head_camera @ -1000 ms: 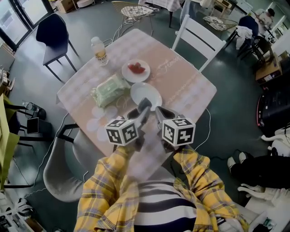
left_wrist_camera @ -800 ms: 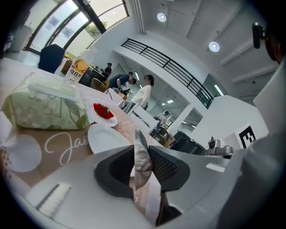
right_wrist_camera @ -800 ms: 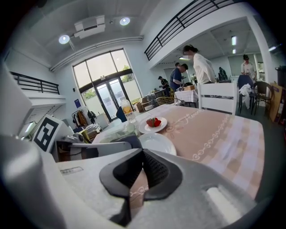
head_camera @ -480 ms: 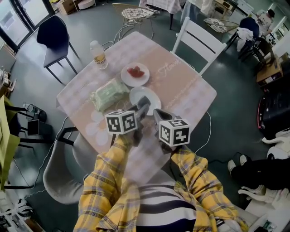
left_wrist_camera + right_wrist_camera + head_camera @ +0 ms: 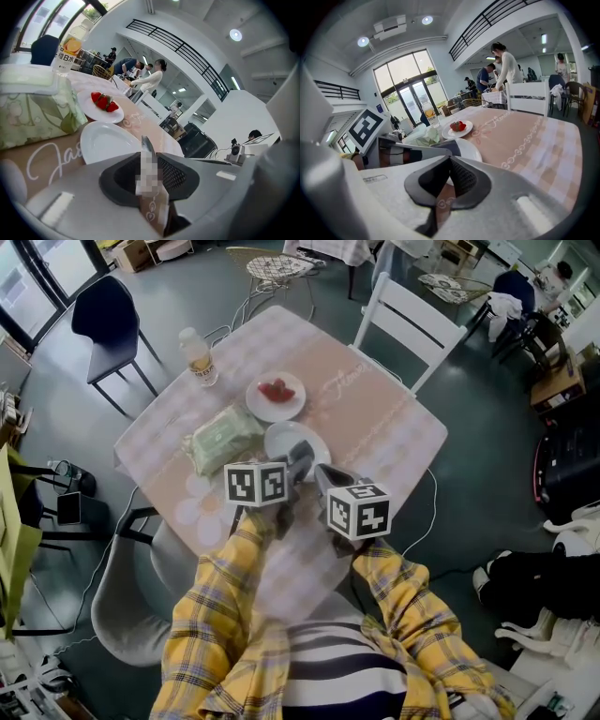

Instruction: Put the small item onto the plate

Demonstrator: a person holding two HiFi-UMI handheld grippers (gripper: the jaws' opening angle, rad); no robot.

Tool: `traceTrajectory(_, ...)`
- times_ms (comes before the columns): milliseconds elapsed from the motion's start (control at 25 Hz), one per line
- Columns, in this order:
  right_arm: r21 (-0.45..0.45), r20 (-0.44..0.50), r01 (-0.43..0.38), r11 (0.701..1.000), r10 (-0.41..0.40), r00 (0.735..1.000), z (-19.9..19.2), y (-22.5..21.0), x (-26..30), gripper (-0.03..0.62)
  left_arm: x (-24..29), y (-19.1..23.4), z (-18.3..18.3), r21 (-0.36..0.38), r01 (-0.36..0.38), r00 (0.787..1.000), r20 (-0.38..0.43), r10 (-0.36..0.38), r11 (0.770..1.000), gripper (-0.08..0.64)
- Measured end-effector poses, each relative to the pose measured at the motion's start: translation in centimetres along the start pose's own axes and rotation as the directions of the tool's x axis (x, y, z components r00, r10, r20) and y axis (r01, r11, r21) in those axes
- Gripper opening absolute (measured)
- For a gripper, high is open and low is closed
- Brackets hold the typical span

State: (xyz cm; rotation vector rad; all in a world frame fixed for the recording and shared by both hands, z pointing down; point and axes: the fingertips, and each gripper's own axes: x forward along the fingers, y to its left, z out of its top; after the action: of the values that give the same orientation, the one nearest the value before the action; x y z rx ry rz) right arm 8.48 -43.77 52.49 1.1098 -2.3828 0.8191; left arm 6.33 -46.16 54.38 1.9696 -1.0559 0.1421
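A bare white plate (image 5: 279,439) (image 5: 105,140) (image 5: 471,147) lies mid-table. Behind it, a second white plate (image 5: 258,401) holds red strawberries (image 5: 275,390) (image 5: 104,102) (image 5: 458,126). My left gripper (image 5: 298,463) (image 5: 144,145) hovers over the bare plate's near rim. Its jaws stand a narrow slit apart, and only tablecloth shows through where a mosaic patch does not cover the gap. My right gripper (image 5: 323,476) (image 5: 449,159) hangs just right of it, short of the plate. Its tips are together and hold nothing.
A green tissue pack (image 5: 225,439) (image 5: 28,108) lies left of the bare plate. A juice bottle (image 5: 197,354) (image 5: 70,44) stands at the far left corner. A white chair (image 5: 412,320), a dark chair (image 5: 111,310) and a grey chair (image 5: 127,596) ring the table.
Both marker cubes have drawn a little nearer to the bare plate, the left one more. Nothing on the table has moved.
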Motion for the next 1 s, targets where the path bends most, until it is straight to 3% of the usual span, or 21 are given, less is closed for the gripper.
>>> traceTrajectory(160, -0.008, -0.010, -0.009, 1.000, 0.008, 1.000, -0.1, 0.4, 0.3, 0.002, 0.2, 0.3, -0.1, 0.005, 0.000, 1.000, -0.016, 0.000, 1.000, 0.094)
traceTrajectory(280, -0.009, -0.012, -0.010, 1.000, 0.010, 1.000, -0.1, 0.5, 0.4, 0.002, 0.1, 0.7, 0.2, 0.049, -0.032, 0.999, -0.009, 0.032, 0.998, 0.107)
traceTrajectory(520, -0.010, -0.016, -0.003, 1.000, 0.003, 1.000, -0.4, 0.2, 0.5, 0.002, -0.9, 2.5, 1.9, 0.134, -0.171, 0.984, 0.076, 0.162, 0.976, 0.275)
traceTrajectory(640, -0.009, -0.015, -0.003, 1.000, 0.003, 1.000, -0.6, 0.2, 0.4, 0.002, -2.1, 3.0, 2.9, 0.131, -0.209, 0.968, 0.165, 0.187, 0.969, 0.274)
traceTrajectory(800, 0.001, -0.009, 0.001, 1.000, -0.001, 1.000, -0.7, 0.1, 0.1, 0.002, -3.1, 1.9, 2.9, 0.122, -0.158, 0.967, 0.222, 0.128, 0.980, 0.141)
traceTrajectory(1000, -0.002, -0.004, 0.005, 1.000, -0.006, 1.000, -0.9, 0.4, -0.4, 0.002, -4.2, 0.8, 1.3, 0.148, -0.158, 0.966, 0.227, 0.122, 0.976, 0.000)
